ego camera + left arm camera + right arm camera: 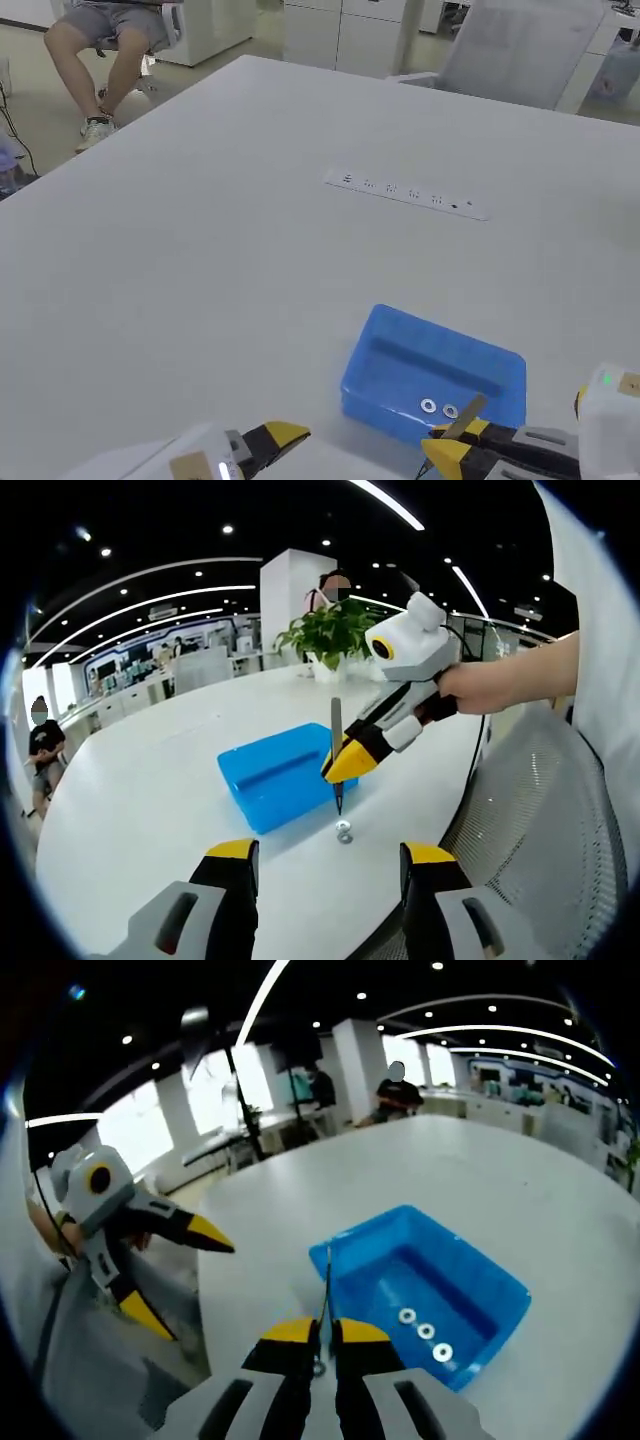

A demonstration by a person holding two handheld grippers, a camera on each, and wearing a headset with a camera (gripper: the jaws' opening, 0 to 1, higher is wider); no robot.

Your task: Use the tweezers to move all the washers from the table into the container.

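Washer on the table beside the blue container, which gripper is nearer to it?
Right. The right gripper holds the tweezers with their tip just above the washer; the left gripper, open, sits back from it.

Container point(375, 392) on the table point(200, 260) near its near edge, right of centre, three washers point(426, 1331) in a row inside it, one washer point(344, 830) on the table just outside its near wall, tweezers point(337, 750) tip just above that washer, power strip point(405, 193) beyond at mid-table.
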